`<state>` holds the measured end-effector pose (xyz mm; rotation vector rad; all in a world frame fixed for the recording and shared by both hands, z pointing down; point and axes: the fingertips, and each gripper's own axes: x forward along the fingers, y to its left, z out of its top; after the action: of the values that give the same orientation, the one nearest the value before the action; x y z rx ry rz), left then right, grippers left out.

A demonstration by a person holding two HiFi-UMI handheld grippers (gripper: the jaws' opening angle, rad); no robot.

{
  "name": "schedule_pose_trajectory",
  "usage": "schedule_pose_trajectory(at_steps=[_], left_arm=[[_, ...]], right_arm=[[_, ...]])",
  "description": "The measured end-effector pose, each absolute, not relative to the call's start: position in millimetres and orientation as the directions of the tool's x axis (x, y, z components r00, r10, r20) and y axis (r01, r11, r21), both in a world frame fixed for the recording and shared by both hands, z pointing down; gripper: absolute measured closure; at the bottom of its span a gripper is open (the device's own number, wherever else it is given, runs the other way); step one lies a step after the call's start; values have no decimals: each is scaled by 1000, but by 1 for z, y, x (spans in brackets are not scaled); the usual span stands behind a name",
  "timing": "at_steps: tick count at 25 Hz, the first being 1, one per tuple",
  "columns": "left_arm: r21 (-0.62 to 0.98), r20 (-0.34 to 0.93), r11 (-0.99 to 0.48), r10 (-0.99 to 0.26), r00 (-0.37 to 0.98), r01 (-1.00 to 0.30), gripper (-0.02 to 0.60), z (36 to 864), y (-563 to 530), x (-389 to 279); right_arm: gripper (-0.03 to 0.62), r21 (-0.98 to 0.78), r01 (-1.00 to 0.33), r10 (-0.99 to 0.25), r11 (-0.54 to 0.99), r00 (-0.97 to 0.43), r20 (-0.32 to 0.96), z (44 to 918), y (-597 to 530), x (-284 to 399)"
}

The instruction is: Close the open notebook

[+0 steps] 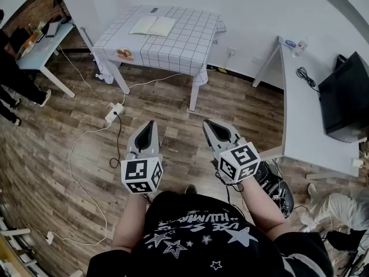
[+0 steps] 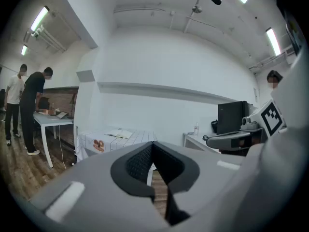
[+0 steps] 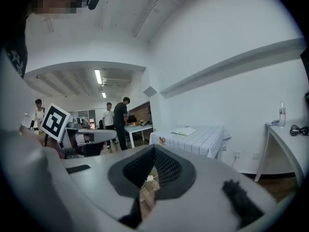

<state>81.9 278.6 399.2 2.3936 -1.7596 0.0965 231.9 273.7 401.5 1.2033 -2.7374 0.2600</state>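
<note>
At the far left two people (image 2: 35,100) stand by a pale side tabletop (image 1: 43,49) with clutter on it. Right of that, a checked tabletop (image 1: 184,45) stands against the wall under a white cloth. The notebook (image 1: 153,26) lies open and flat on its far half, left of the middle, pages up. A small dark thing (image 1: 153,10) lies just beyond it, and an orange print (image 1: 124,54) shows at the cloth's near left corner. On the wood floor (image 1: 57,154) before this tabletop lies a power strip (image 1: 114,113), with white cables running from it.

Nearer, the left tool (image 1: 148,124) is held out over the floor, about level. Its jaws meet at the tips with nothing between them, and the left cube (image 1: 142,175) sits at its near end. Just beside it the right tool (image 1: 209,124) is held the same way, jaws closed and empty, with the right cube (image 1: 239,161) behind. Both tools point toward the checked tabletop and are well apart from the notebook. Below them shows the person's black shirt (image 1: 196,235) with white stars.

To the right a long white tabletop (image 1: 305,126) runs along the wall. It bears a bottle (image 1: 300,44) at its far end, a coiled black cable (image 1: 307,77) and a black monitor (image 1: 346,97) at the right edge.
</note>
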Motion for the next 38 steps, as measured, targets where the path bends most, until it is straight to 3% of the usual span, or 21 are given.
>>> schedule_pose_trajectory(at_steps=[14,28,33,38], left_arm=[[81,176,-214,-958,225,-973,574,399,292,48],[59,171,-232,-956,238,-971,572,397,316,62],[45,174,-218,-959,223,-975,572,393,323,62],[55,181,-213,-959,219,-976,574,392,328,62]], right_arm=[[580,-127,-711,-692,691,-702,166,392,274,205],[580,-184,-685,-665,705,-728,166,405,285,212],[580,-111,-666,-647,738,-744,164,403,293,210],[579,-177,-651,-634,738,-759,148,408,295,208]])
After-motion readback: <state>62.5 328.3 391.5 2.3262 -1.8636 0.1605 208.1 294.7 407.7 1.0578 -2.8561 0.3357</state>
